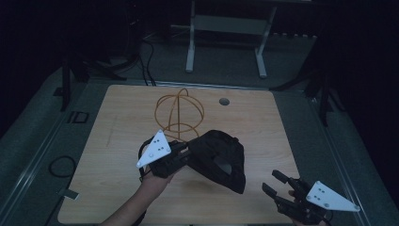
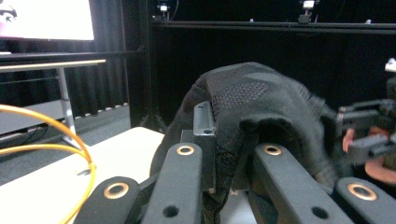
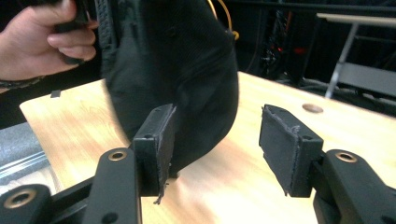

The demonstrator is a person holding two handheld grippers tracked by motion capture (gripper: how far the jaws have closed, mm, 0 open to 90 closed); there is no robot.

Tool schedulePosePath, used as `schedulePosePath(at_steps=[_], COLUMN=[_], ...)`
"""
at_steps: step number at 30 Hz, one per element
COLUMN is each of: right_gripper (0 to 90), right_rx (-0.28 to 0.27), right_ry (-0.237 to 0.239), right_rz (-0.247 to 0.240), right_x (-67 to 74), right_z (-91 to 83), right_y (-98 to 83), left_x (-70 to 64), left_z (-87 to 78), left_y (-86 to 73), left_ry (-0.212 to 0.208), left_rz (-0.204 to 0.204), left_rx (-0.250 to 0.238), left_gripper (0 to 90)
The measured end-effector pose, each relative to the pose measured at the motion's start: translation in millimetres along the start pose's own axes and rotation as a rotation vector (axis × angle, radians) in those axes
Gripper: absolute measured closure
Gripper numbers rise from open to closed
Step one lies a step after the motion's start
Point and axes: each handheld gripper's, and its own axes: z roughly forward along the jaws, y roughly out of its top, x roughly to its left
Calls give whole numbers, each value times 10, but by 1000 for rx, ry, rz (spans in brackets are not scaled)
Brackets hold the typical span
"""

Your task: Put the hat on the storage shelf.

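A black cap (image 1: 221,160) hangs above the middle of the wooden table (image 1: 117,127), its brim sloping down toward the front right. My left gripper (image 1: 190,151) is shut on the cap's left edge. In the left gripper view the cap's fabric (image 2: 252,93) is bunched between my left gripper's jaws (image 2: 229,154). My right gripper (image 1: 272,181) stands open near the table's front right corner, apart from the cap. In the right gripper view the cap (image 3: 177,56) hangs beyond the left jaw, with nothing between the pads of my right gripper (image 3: 217,135).
An orange wire stand (image 1: 180,112) shaped like a globe stands at the back middle of the table, just behind the cap. A round grommet (image 1: 224,101) sits to its right. A white-legged desk (image 1: 226,28) stands on the floor beyond the table.
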Motion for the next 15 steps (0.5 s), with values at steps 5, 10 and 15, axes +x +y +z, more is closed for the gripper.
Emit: schedulePosePath(at_steps=[5, 10, 15], right_gripper=[478, 475, 464], right_rx=[-5, -1, 13], right_ry=[28, 84, 161], right_rz=[-58, -123, -184], right_x=[-74, -39, 76], right_z=[101, 248, 432], right_y=[238, 412, 542], left_x=[125, 201, 261], left_z=[-48, -73, -78], left_y=[-5, 17, 8], left_ry=[-114, -205, -249], left_rz=[-51, -49, -66], left_rx=[-34, -22, -6], left_gripper=[856, 856, 856])
